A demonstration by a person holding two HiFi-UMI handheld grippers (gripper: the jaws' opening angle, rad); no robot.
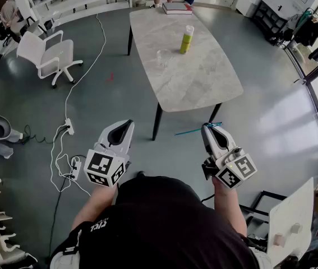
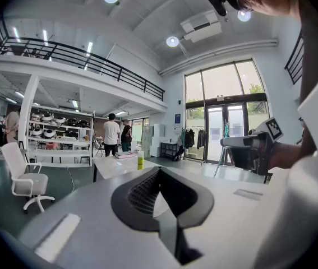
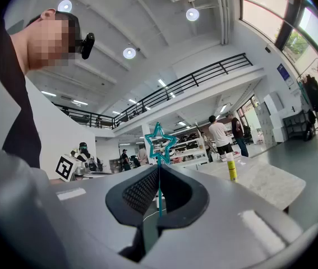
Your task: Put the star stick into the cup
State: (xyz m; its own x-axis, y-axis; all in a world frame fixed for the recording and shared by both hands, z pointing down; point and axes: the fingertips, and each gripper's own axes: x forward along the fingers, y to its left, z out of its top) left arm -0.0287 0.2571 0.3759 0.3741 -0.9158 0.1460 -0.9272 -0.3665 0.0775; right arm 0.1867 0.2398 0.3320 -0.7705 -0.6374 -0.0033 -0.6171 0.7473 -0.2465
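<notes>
Two handheld grippers are hovering over the grey floor (image 1: 108,83), well short of the near end of the pale marble-topped table (image 1: 201,80), so the step in hand is probably carrying the stick toward the cup. The right gripper (image 1: 208,129) is pinching the thin teal plastic star stick (image 1: 195,130), its jaws pressing together on the shaft while the outlined star is poking out beyond them; seen from the head, the stick is lying roughly level and pointing toward the person's left. The left gripper (image 1: 125,123) is carrying nothing, its jaws resting together on themselves. The clear, empty-looking cup (image 1: 162,58) is standing upright around the middle of the tabletop, nearer its left long edge, with a yellow-green bottle (image 1: 187,40) near it toward the far end and a flat book (image 1: 176,8) lying at the far edge. Next, the person is likely needing to step up to the table, turn the stick upright above the cup's mouth and lower it before letting go.
</notes>
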